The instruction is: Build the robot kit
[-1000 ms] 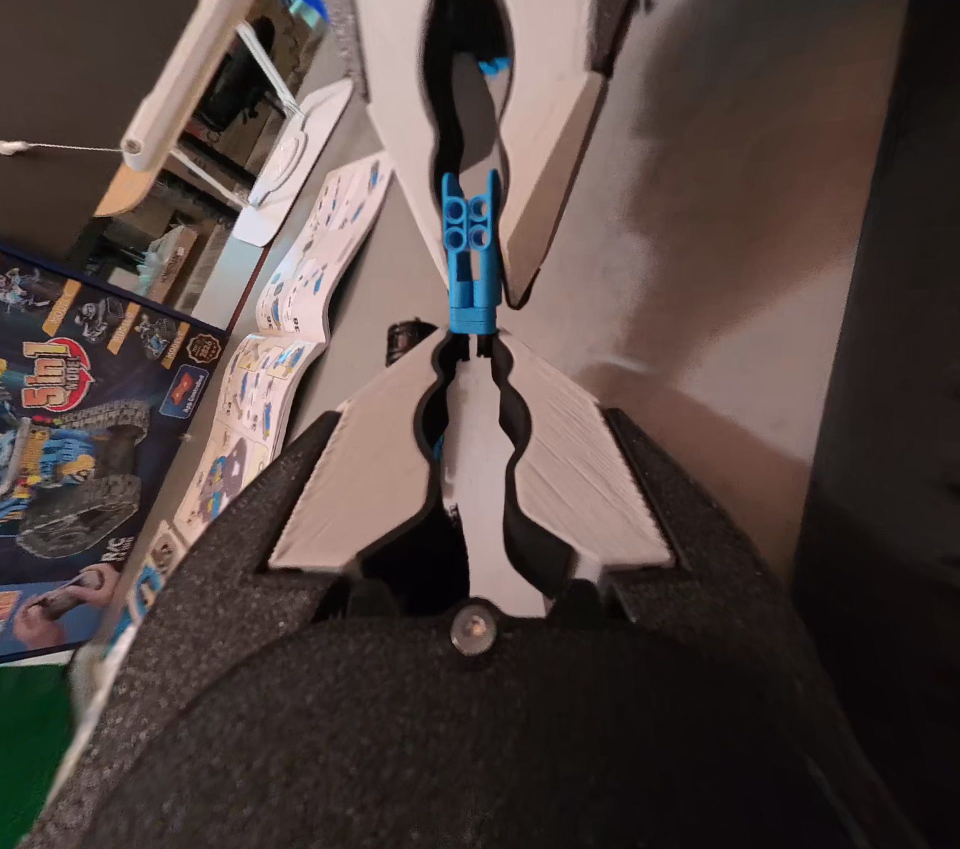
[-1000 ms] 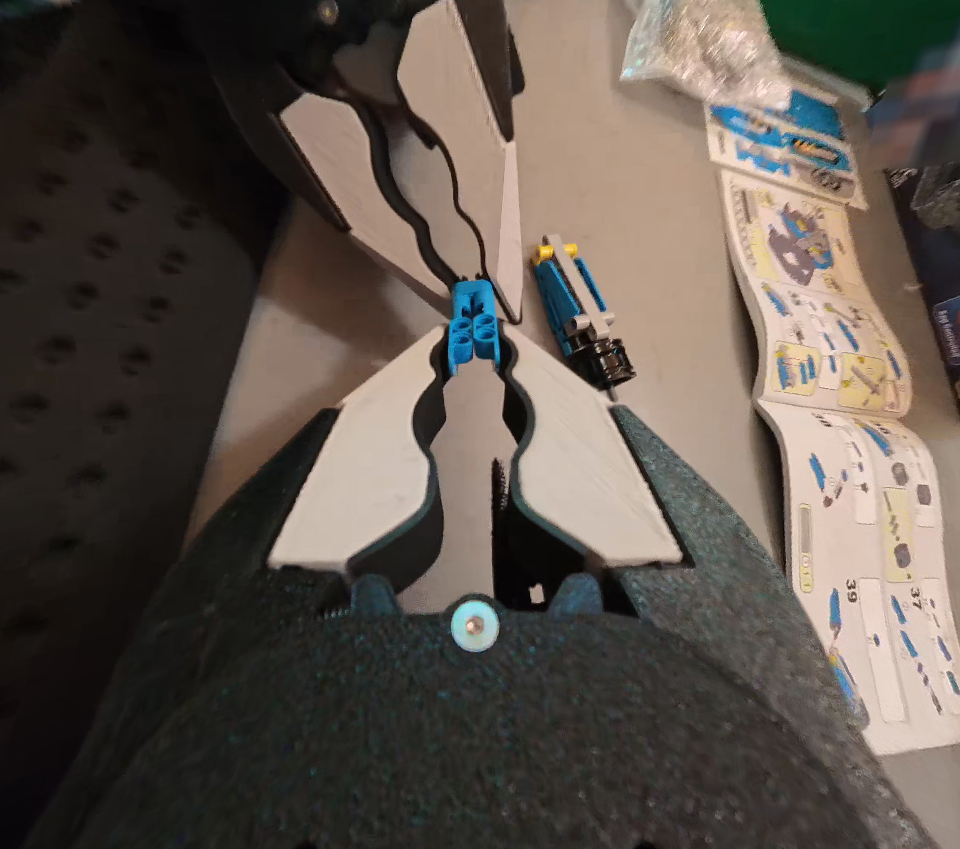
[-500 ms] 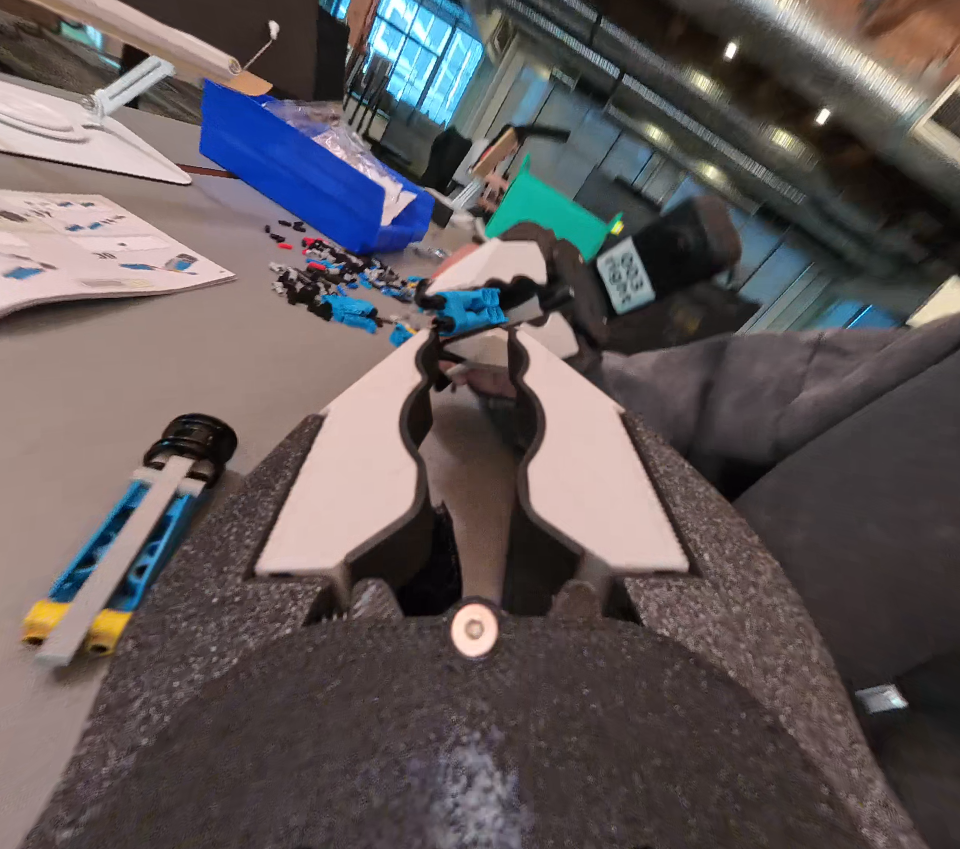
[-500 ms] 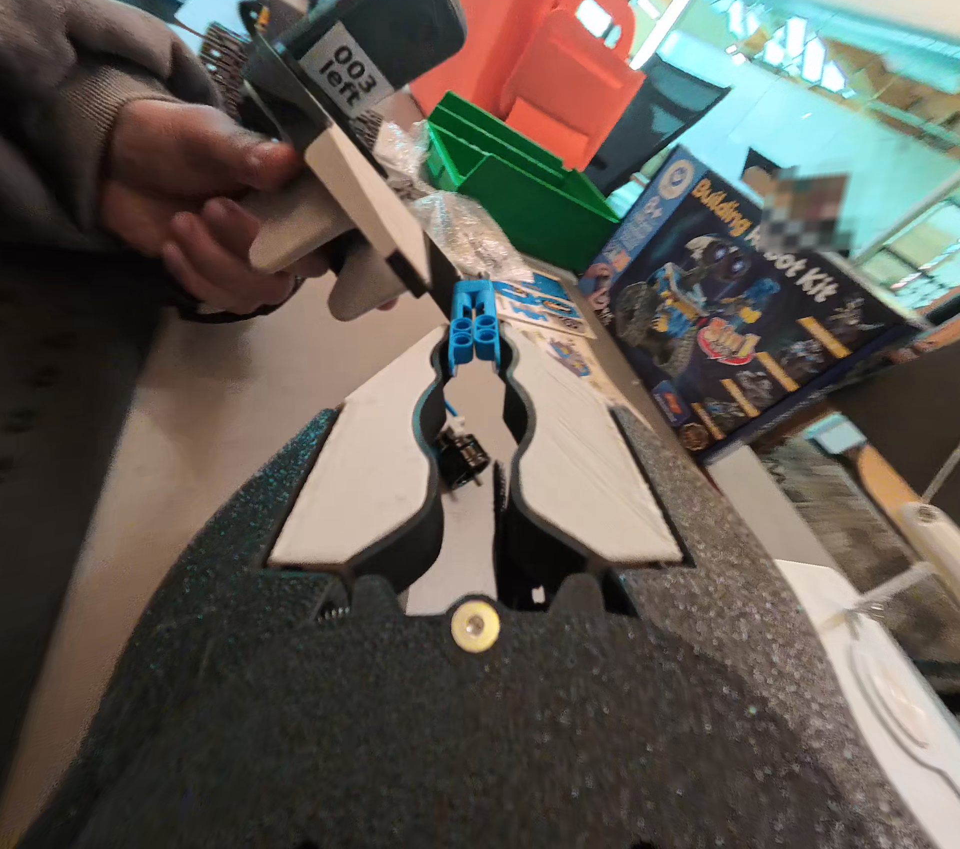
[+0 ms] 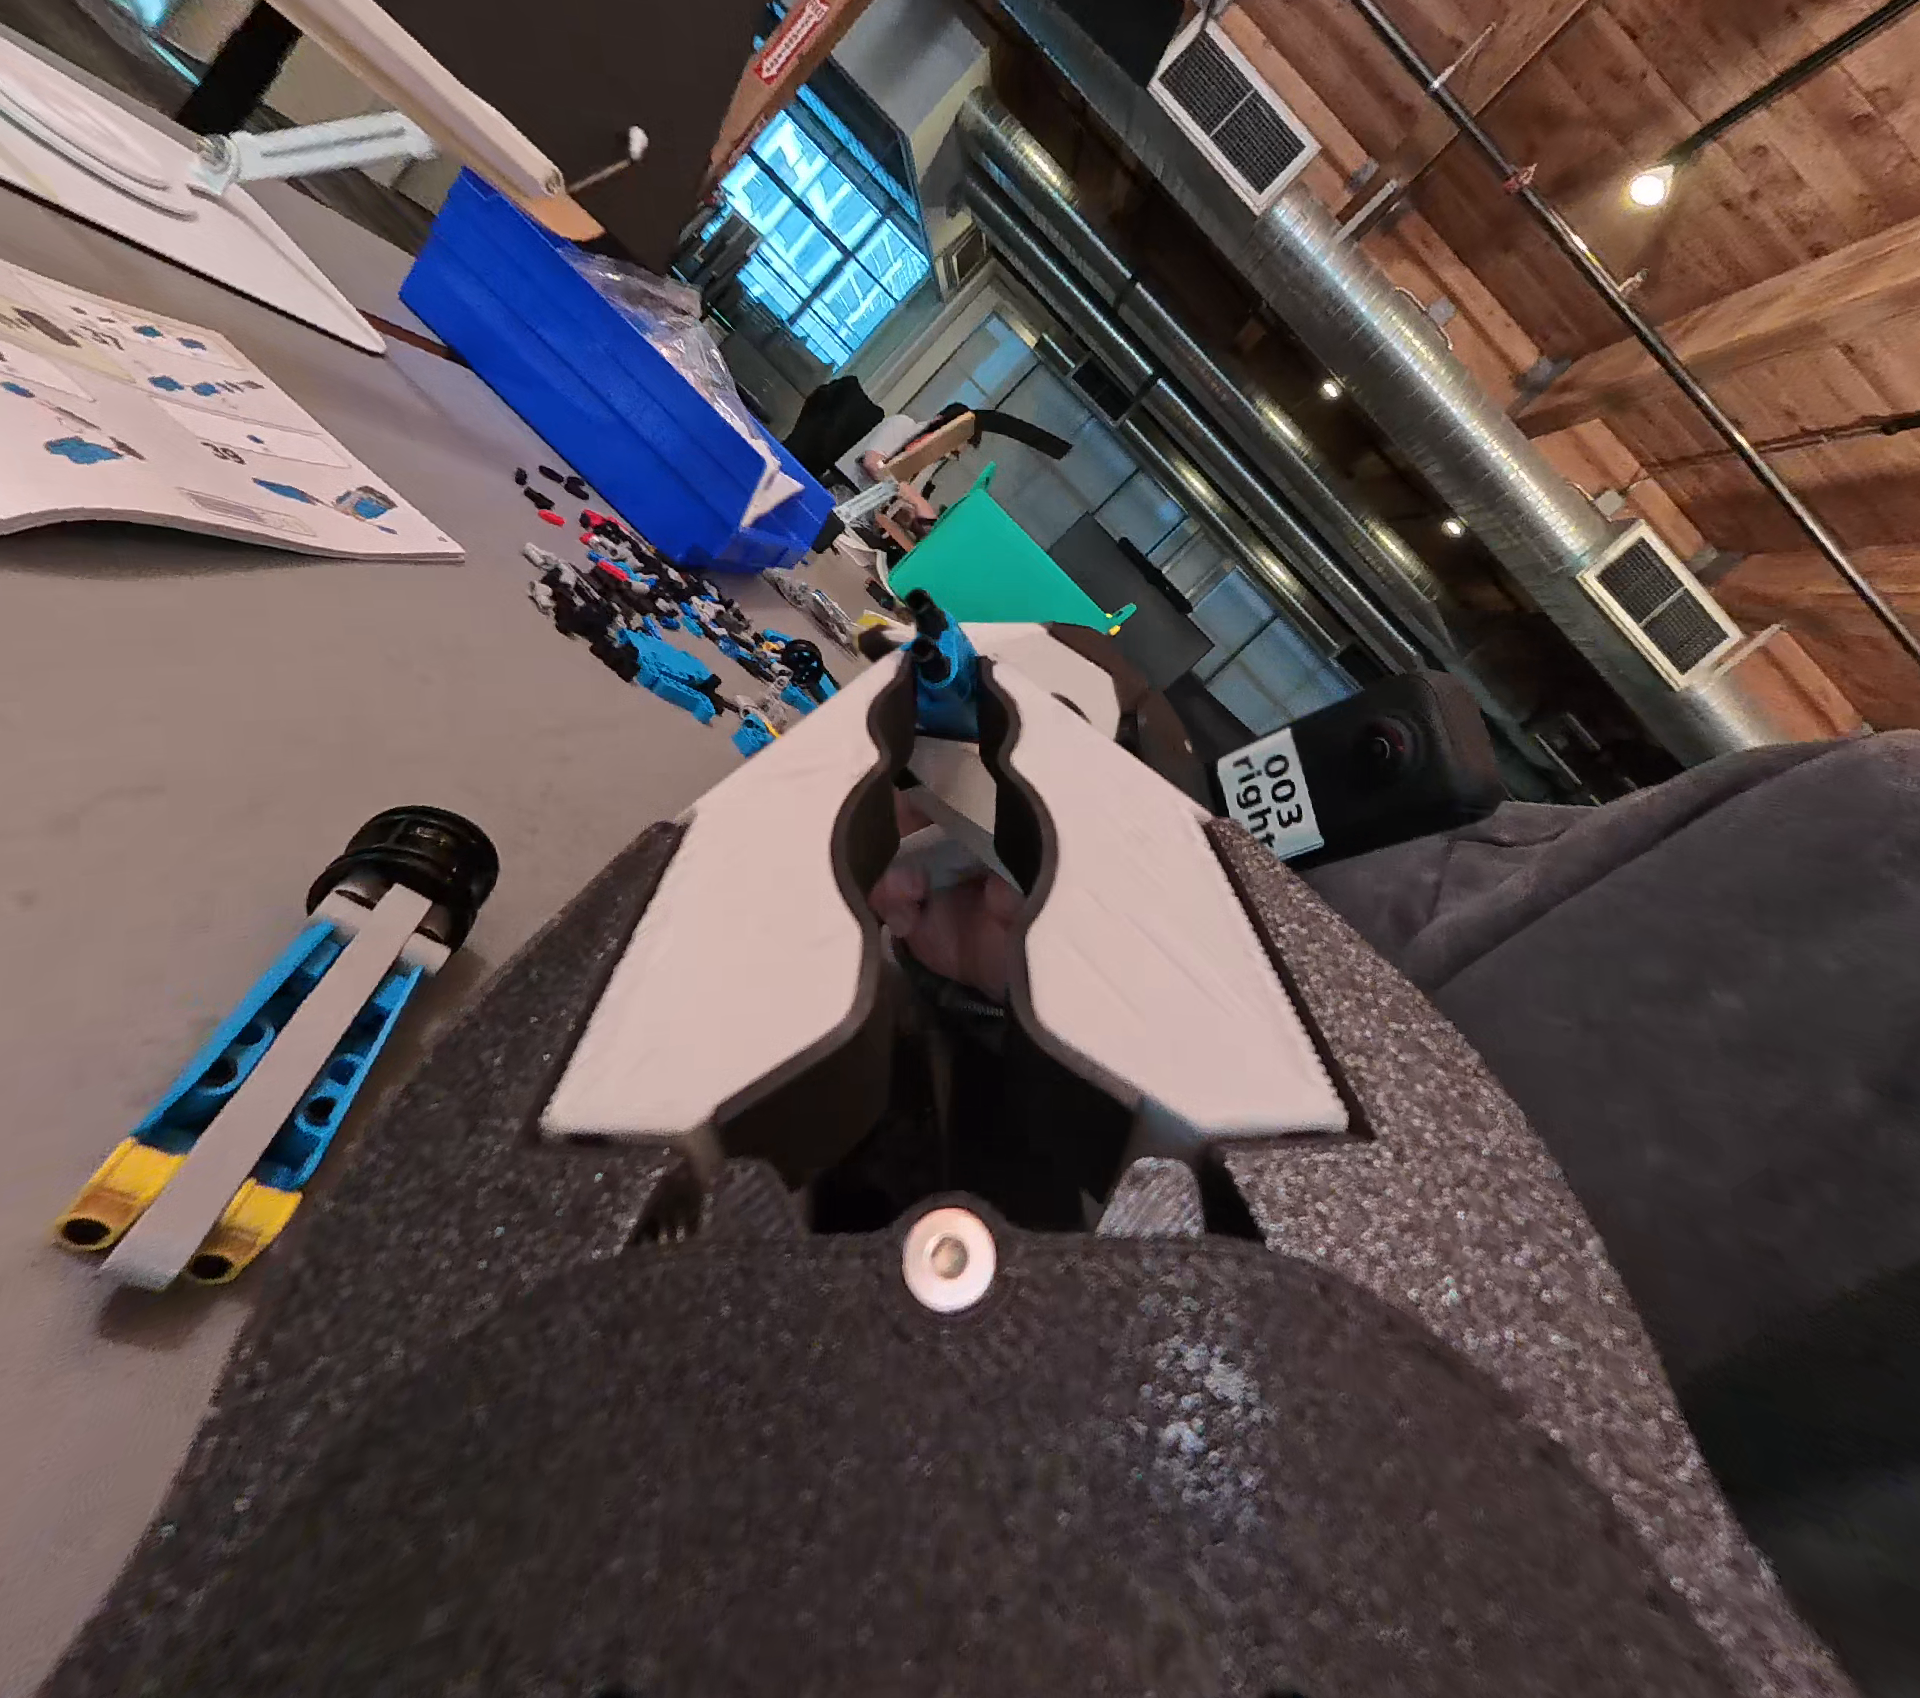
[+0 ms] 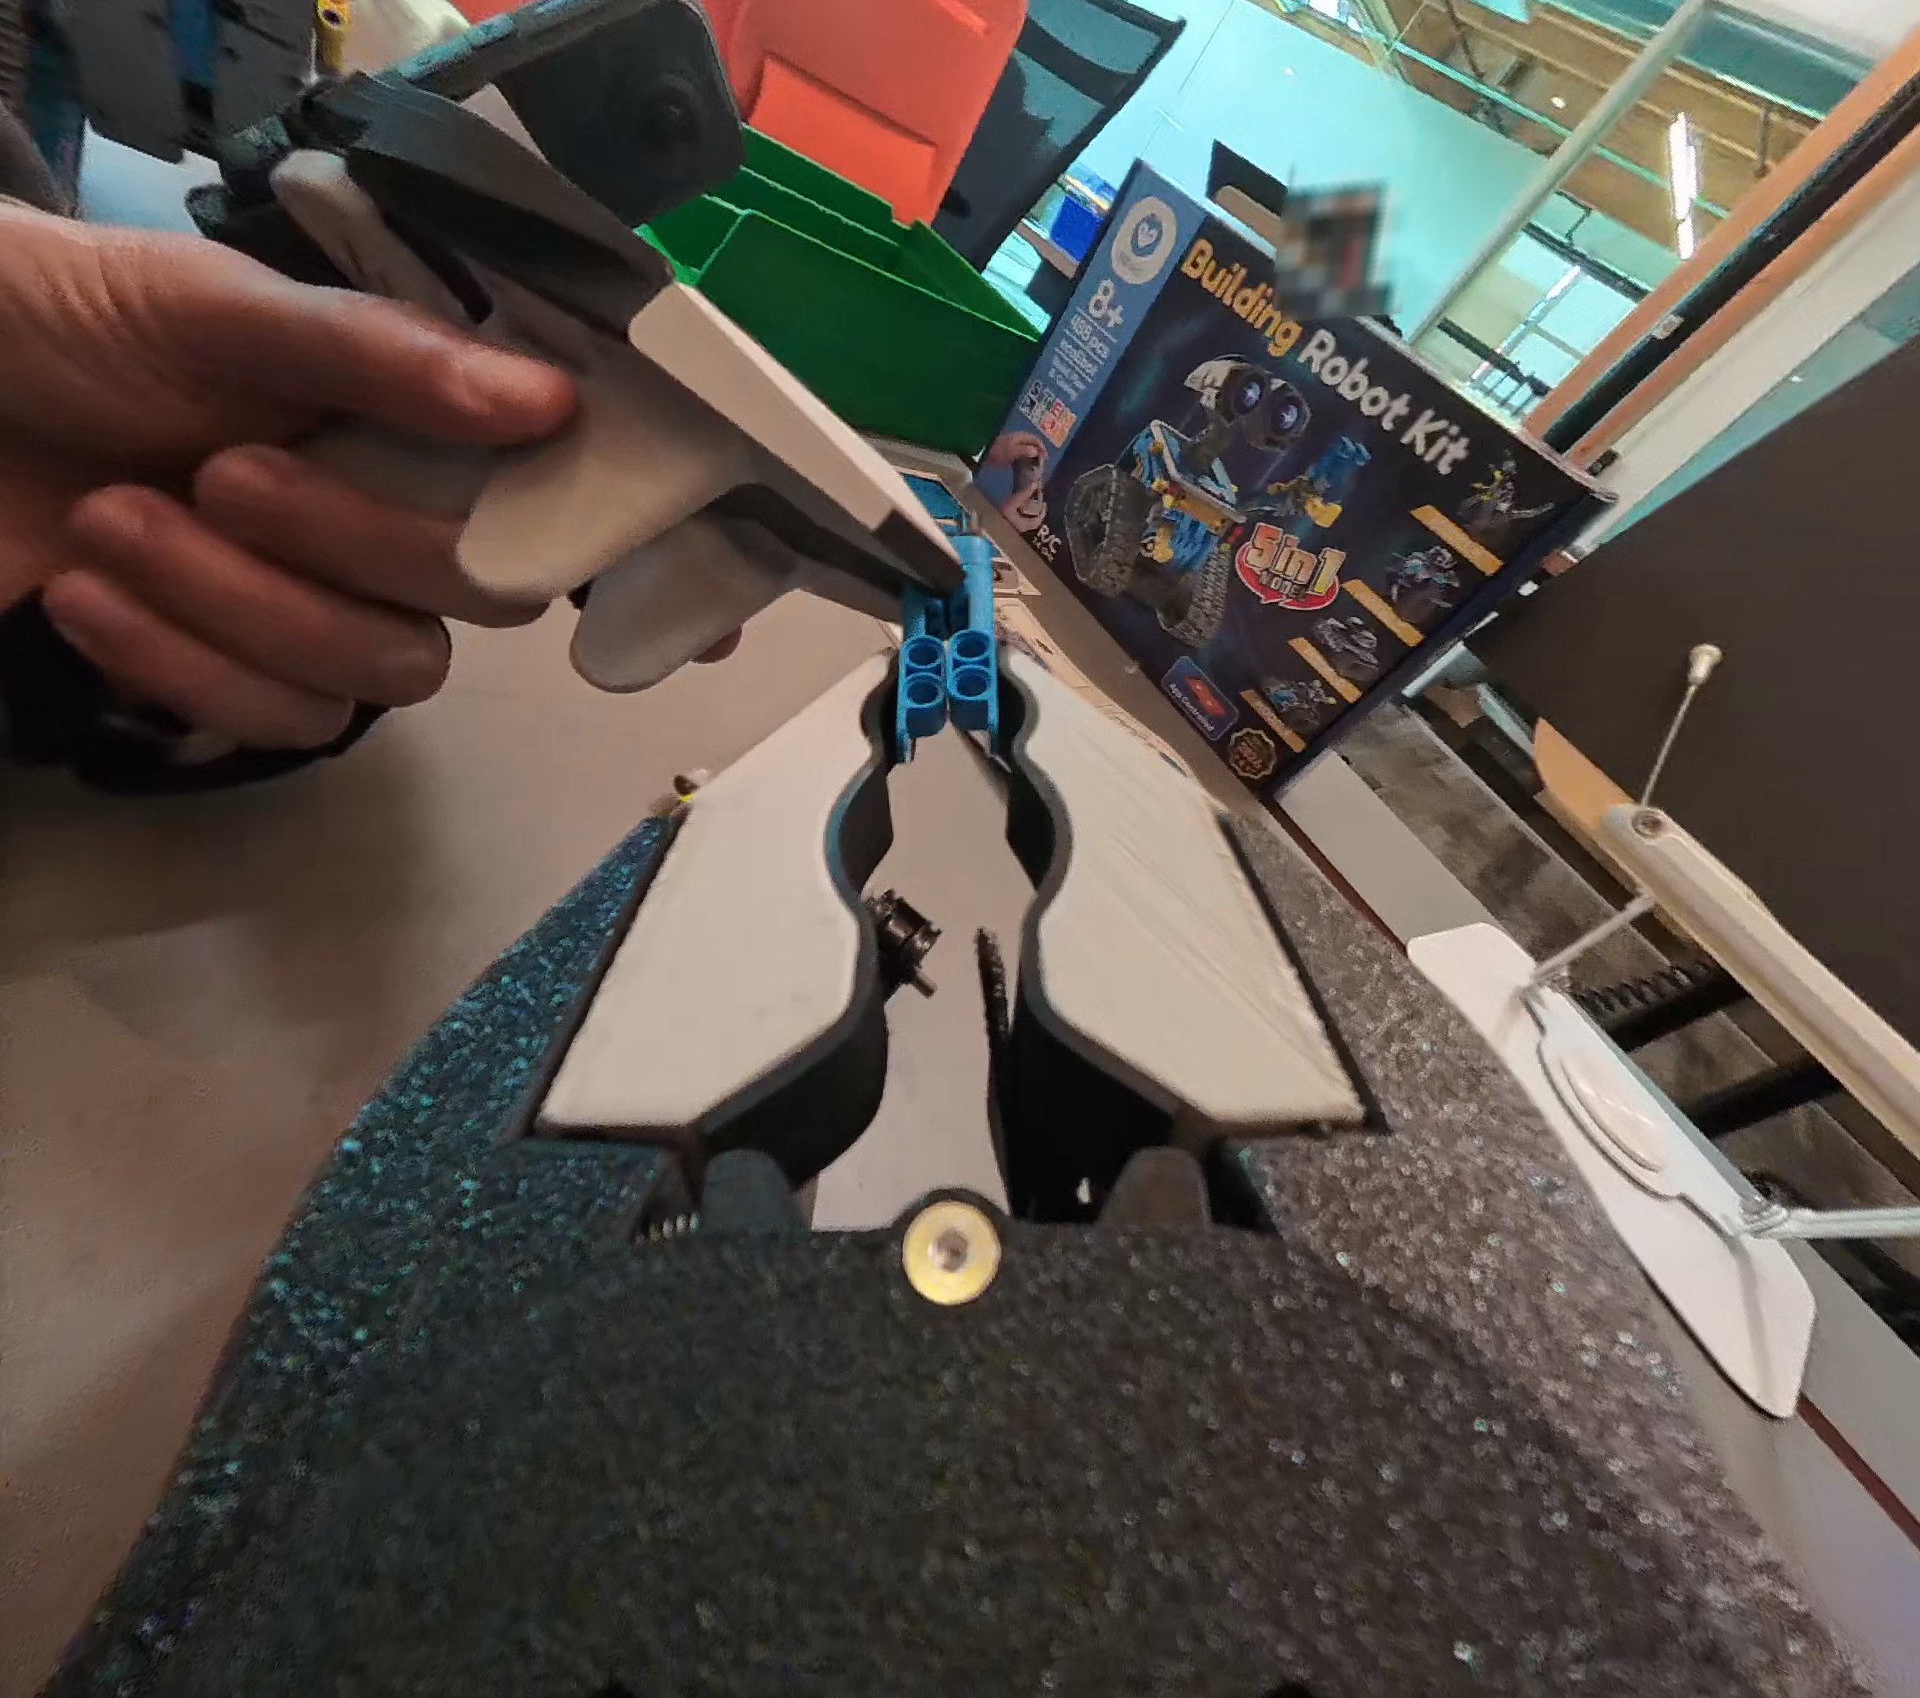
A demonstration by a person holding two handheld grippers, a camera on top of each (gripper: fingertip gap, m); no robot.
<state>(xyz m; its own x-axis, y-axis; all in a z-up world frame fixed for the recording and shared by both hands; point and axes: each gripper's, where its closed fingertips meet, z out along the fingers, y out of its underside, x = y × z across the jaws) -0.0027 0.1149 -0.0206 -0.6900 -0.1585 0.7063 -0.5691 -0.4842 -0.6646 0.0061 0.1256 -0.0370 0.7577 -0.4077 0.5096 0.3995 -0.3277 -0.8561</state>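
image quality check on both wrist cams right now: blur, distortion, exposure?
Left wrist view: sharp; fisheye tilts the table and bends the ceiling ducts; the windows read bright but not clipped; left gripper and blue connector piece are crisp. Right wrist view: blue connector piece and toy kit box are sharp; top-left background smeared; the hand is slightly soft; mosaic patch above the box is overlay.
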